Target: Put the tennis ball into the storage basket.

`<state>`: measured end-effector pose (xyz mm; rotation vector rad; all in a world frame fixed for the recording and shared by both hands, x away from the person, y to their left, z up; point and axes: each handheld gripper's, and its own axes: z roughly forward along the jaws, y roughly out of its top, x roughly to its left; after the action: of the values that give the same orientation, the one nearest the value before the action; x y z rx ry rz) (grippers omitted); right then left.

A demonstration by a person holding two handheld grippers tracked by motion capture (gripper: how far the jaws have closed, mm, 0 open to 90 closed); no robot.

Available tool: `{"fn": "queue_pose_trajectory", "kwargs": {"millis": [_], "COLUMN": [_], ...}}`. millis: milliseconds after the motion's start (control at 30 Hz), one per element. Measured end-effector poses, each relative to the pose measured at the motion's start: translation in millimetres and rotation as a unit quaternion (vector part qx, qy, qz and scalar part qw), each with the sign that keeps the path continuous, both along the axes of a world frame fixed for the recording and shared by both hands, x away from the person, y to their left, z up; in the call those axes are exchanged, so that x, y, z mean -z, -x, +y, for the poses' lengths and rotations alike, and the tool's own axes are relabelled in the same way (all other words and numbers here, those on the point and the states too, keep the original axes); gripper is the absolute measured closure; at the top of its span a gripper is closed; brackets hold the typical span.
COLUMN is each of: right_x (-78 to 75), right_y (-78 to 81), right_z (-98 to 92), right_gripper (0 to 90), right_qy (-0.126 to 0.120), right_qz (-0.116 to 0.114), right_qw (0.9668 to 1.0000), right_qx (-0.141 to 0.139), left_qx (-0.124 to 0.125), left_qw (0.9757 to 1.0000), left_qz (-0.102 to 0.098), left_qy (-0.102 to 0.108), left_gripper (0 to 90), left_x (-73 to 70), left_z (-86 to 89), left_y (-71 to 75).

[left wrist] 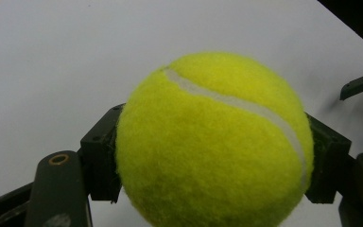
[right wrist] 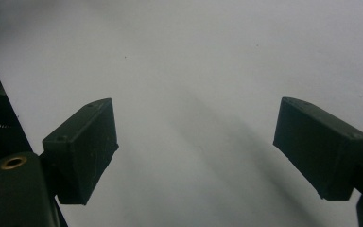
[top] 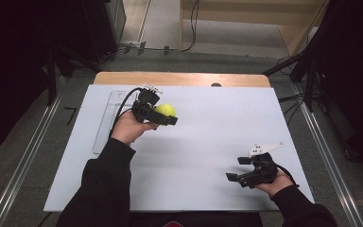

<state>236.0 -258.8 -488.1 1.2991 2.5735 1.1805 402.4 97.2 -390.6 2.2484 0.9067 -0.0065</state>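
A yellow-green tennis ball (top: 166, 110) is clamped in my left gripper (top: 167, 115), held above the far left part of the white table (top: 208, 127). In the left gripper view the ball (left wrist: 212, 142) bulges between both black pads (left wrist: 101, 158), which press on its sides. My right gripper (top: 235, 169) rests low near the front right of the table, pointing left. Its jaws stand wide apart with nothing between them, and in the right gripper view its pads (right wrist: 82, 146) frame bare white tabletop (right wrist: 194, 71).
A clear flat tray (top: 105, 120) lies on the table's left side, behind my left hand. The wooden table edge (top: 179, 78) runs along the far side. Dark stands and cables crowd the floor to the right (top: 307, 80).
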Motion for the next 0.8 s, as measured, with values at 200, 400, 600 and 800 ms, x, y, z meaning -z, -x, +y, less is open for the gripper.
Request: {"fn": "queue_pose_trajectory", "kwargs": {"millis": [200,400,600,800], "right_x": [0.0,0.0,0.0,-0.1], "right_y": [0.0,0.0,0.0,0.1], "right_z": [0.0,0.0,0.0,-0.2], "right_gripper": [12.2,12.2,12.2,12.2], "right_qy": [0.0,0.0,0.0,0.001], "right_qz": [0.0,0.0,0.0,0.0], "right_qw": [1.0,1.0,1.0,1.0], "right_qx": [0.0,0.0,0.0,0.0], "left_qx": [-0.005,-0.008,-0.013,-0.022], "left_qw": [1.0,1.0,0.9999,0.9997], "left_qz": [-0.002,-0.003,-0.004,-0.006], "left_qy": [-0.004,0.0,-0.004,-0.004], "left_gripper": [26.3,26.3,26.3,26.3], "left_x": [-2.3,-6.2,-7.9,-10.0], "left_z": [4.7,10.4,15.6,23.1], "left_y": [-0.9,-1.7,-2.6,-4.6]}}
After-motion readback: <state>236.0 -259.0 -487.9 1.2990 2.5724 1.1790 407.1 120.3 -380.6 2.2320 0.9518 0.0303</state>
